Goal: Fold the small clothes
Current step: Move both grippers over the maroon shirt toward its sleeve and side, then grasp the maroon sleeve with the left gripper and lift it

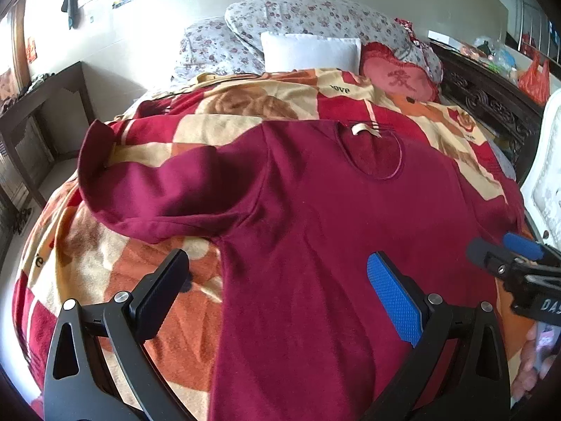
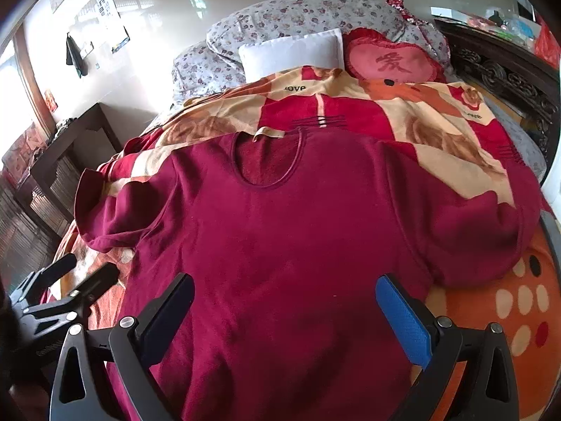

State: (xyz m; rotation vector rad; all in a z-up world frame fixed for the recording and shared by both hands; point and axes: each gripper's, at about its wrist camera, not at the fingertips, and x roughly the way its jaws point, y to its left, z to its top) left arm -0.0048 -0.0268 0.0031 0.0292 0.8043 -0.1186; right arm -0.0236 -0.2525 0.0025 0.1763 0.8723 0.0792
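Dark-red fleece long-sleeve shirt [image 2: 298, 245] lies flat, face up on patterned red-and-cream bed blanket [image 2: 438, 133]. My left gripper [image 1: 277, 301] & right gripper [image 2: 285, 319] both spread wide, holding nothing, above near hem. First fold imo: pinch left sleeve [image 1: 147, 193] at cuff, both layers, carry across chest, keep flat.

Maroon shirt [image 2: 298, 231] is lying on a red, cream and orange blanket [image 2: 438, 140]; floral quilt [image 2: 315, 10] and pink heart cushion [image 2: 392, 59] are sitting behind.
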